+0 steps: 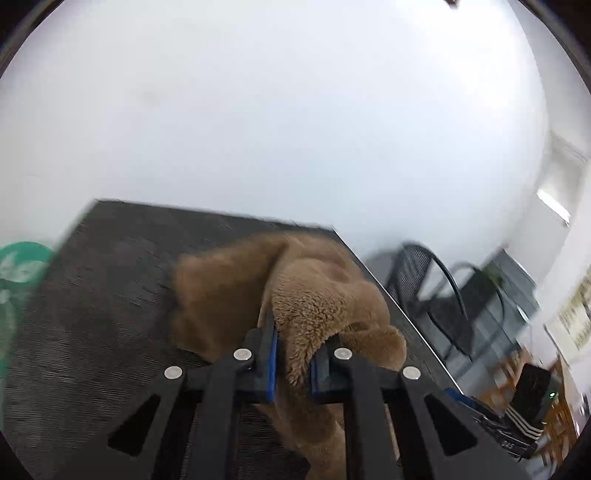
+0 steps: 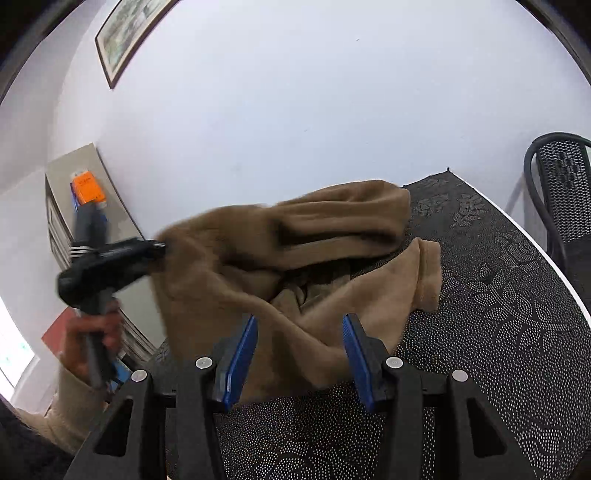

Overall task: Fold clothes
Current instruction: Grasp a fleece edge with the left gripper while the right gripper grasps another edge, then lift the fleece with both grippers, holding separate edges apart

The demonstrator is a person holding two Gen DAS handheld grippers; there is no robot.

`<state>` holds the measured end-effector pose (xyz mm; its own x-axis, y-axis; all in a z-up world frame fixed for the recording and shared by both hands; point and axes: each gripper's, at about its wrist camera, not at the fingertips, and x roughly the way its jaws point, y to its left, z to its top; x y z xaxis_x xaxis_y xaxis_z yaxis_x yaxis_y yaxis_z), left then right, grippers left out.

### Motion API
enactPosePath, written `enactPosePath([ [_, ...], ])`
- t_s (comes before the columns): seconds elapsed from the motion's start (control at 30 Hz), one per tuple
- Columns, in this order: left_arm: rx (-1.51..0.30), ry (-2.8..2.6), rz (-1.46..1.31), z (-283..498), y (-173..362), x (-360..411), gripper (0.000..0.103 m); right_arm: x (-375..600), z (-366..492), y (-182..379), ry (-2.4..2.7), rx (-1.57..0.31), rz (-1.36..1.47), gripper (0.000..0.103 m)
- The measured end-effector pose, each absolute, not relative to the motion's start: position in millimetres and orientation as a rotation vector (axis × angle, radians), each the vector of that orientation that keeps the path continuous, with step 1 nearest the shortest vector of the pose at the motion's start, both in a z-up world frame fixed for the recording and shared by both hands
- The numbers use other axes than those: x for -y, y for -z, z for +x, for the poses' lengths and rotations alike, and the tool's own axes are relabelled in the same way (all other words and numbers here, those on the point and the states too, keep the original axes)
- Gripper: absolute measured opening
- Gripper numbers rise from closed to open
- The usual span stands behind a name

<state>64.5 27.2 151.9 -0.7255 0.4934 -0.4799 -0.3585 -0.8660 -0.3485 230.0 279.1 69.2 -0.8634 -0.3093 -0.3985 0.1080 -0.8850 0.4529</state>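
Note:
A brown fleece garment (image 2: 295,258) lies crumpled on the dark patterned table (image 2: 498,314), with one cuffed sleeve (image 2: 428,273) spread toward the right. My left gripper (image 1: 291,354) is shut on a thick fold of the brown fleece garment (image 1: 314,295) and holds it lifted off the table (image 1: 103,295). In the right wrist view the left gripper (image 2: 159,245) shows at the left, pulling the cloth's edge up, held by a hand (image 2: 92,332). My right gripper (image 2: 299,354) stands open just above the near edge of the garment, with cloth lying between its blue pads (image 2: 240,362) but not pinched.
A black mesh chair (image 2: 561,192) stands past the table's right edge. A grey cabinet (image 2: 88,206) with an orange box (image 2: 86,188) stands by the white wall at the left. A framed picture (image 2: 129,33) hangs above. A green round object (image 1: 22,266) sits beyond the table's left edge.

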Motion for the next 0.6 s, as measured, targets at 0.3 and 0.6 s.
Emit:
enactPosePath([
  [0.3,0.322,-2.524,-0.997,61,-106,36,0.015,-246,187,-73,2.563,0.610,0.721,0.056],
  [0.6,0.363,-2.476,-0.973,66,-84,38,0.046,-192,101,-54,2.229,0.724,0.938,0.055],
])
